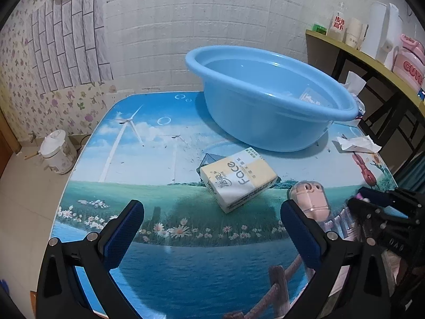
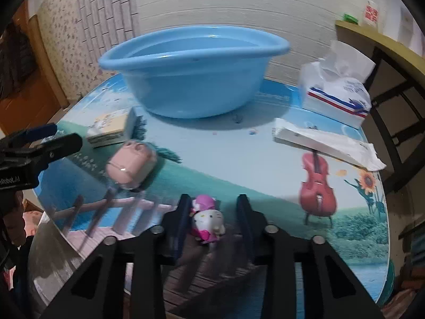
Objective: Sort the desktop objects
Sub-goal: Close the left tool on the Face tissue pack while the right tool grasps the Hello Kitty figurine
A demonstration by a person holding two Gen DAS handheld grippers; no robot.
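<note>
A small white and pink cat figurine lies on the picture-printed table, between the fingers of my right gripper. The left pad is against it and a gap shows on the right, so the jaws stand open around it. My left gripper hangs wide open above the table, holding nothing. Just beyond it lies a yellow and white tissue pack. A pink rounded case rests by its right finger. A blue basin stands at the back with some items inside.
A soft tissue pack with red and blue stripes and a flat white wrapper lie at the table's back right. A shelf with bottles and cups stands to the right. A white bin sits on the floor at left.
</note>
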